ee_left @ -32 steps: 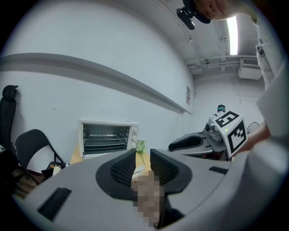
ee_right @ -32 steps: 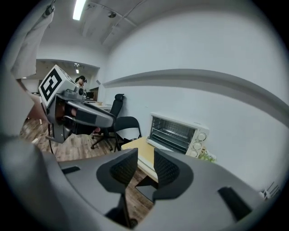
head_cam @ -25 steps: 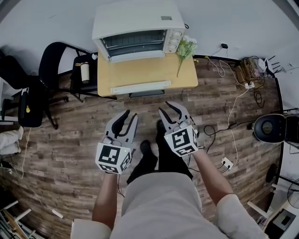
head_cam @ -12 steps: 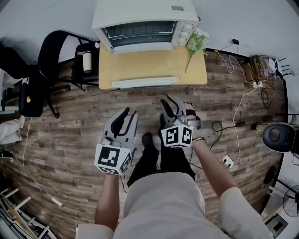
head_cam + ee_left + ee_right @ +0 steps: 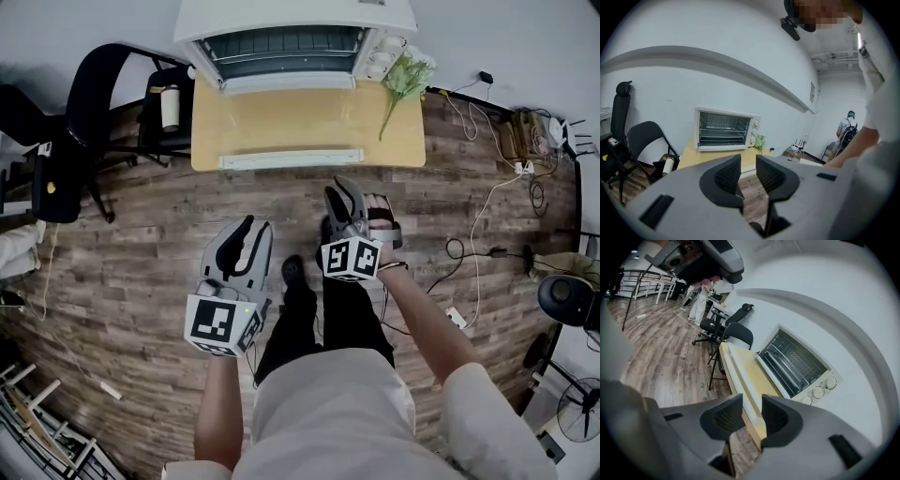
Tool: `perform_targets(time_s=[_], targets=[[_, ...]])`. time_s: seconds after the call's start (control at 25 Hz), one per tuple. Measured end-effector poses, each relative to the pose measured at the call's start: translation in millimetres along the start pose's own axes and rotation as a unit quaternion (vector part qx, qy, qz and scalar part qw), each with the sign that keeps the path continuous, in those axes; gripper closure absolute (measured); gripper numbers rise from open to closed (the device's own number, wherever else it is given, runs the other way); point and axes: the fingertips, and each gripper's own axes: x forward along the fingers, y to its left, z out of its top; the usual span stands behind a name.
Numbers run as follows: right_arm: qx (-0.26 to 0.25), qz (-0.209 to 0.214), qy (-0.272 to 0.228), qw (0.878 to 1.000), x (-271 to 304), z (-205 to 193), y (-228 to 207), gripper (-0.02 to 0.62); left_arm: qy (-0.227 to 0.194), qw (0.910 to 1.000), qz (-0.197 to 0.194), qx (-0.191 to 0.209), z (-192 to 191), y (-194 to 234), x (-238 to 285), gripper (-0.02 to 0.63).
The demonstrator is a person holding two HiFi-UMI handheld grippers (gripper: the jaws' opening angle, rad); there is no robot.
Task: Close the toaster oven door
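A white toaster oven [image 5: 291,42] stands at the back of a wooden table [image 5: 300,122]; wire racks show in its front [image 5: 723,129], and knobs sit at its right end [image 5: 818,391]. A white lip runs under the opening. Both grippers hang over the floor, well short of the table. My left gripper [image 5: 246,225] has its jaws nearly together with nothing between them, as the left gripper view [image 5: 748,164] confirms. My right gripper [image 5: 339,185] is a little closer to the table, jaws likewise close and empty [image 5: 752,404].
A green plant sprig [image 5: 405,80] lies beside the oven's right end. A white strip [image 5: 291,158] runs along the table's front edge. Black chairs [image 5: 94,112] stand left of the table. Cables and a power strip [image 5: 497,150] lie on the floor at right.
The table and oven have slid up toward the top edge of the head view as the person stepped forward. Both grippers kept their narrow gap; the right one moved ahead of the left.
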Motion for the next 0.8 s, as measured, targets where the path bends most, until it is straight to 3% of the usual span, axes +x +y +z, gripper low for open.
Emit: perform_targets(time_s=[0.32,0.8], targets=[[-0.088,-0.013,0.002,0.996,39.5,-19.8,15.1,0.485,0.022,0.9997,0.005,-0.007,-16.8,8.6,13.0,0.526],[-0.133,-0.038,0.019,0.990,72.9,-38.9,23.7,0.482,0.041,0.9989,0.016,-0.015,-33.4,18.2,20.8,0.526]])
